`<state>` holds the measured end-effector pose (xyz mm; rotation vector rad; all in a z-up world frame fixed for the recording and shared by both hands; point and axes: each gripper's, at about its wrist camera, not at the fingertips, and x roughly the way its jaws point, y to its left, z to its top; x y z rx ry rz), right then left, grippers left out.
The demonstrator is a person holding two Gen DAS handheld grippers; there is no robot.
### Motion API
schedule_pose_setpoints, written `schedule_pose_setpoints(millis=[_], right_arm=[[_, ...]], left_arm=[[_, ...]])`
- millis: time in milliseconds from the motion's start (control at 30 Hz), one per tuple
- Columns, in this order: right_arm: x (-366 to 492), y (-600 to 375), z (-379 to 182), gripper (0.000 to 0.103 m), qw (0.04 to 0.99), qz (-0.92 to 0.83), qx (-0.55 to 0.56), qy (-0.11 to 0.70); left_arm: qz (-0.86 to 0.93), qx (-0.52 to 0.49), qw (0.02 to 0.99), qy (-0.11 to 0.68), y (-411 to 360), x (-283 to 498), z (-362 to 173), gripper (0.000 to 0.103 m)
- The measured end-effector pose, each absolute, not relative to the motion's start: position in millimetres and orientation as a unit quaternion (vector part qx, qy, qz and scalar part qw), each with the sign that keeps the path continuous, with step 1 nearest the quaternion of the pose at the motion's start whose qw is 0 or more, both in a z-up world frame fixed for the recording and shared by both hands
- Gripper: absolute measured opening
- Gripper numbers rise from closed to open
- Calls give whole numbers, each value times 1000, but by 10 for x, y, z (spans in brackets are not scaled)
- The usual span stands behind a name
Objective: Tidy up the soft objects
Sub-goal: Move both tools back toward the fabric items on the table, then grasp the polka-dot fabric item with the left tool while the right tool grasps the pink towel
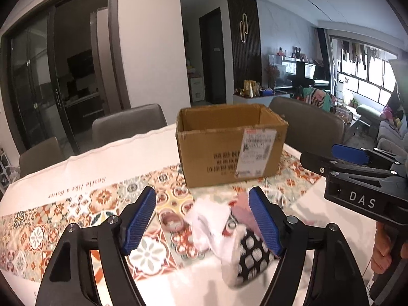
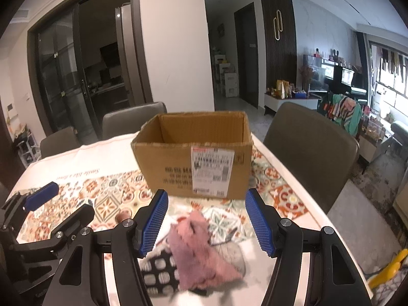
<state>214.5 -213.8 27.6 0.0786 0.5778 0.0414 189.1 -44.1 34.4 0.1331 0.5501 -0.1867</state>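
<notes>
A heap of soft things lies on the patterned tablecloth (image 1: 84,219) in front of an open cardboard box (image 1: 229,148) (image 2: 193,153). It holds a white cloth (image 1: 206,219), a fuzzy pink cloth (image 2: 196,250) (image 1: 242,209) and a black piece with white dots (image 1: 251,255) (image 2: 160,275). My left gripper (image 1: 204,219) hovers open over the heap, its blue pads apart on either side of the white cloth. My right gripper (image 2: 206,224) is open too, with the pink cloth below and between its fingers, not pressed. Each gripper shows in the other's view (image 1: 331,159) (image 2: 60,206).
Grey chairs (image 2: 311,153) (image 1: 127,125) stand along the far and right sides of the table. A small pinkish ring (image 1: 173,221) lies left of the heap. The table's right edge (image 2: 339,232) is near, with a yellow thing (image 2: 390,267) on the floor beyond.
</notes>
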Motion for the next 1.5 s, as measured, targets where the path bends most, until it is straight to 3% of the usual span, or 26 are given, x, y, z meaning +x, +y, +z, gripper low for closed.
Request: schedule_pose_setpoints(millis=[567, 1167, 1500], right_arm=[[1793, -2006, -314, 64, 936, 54, 32, 347], [2087, -1894, -831, 63, 901, 99, 16, 422], [2204, -1911, -1026, 54, 889, 102, 13, 445]], left_arm=[[-129, 45, 933, 333, -419, 1492, -242, 65], [-166, 37, 911, 377, -501, 1659, -681, 51], [-188, 27, 901, 390, -581, 1792, -815, 44]])
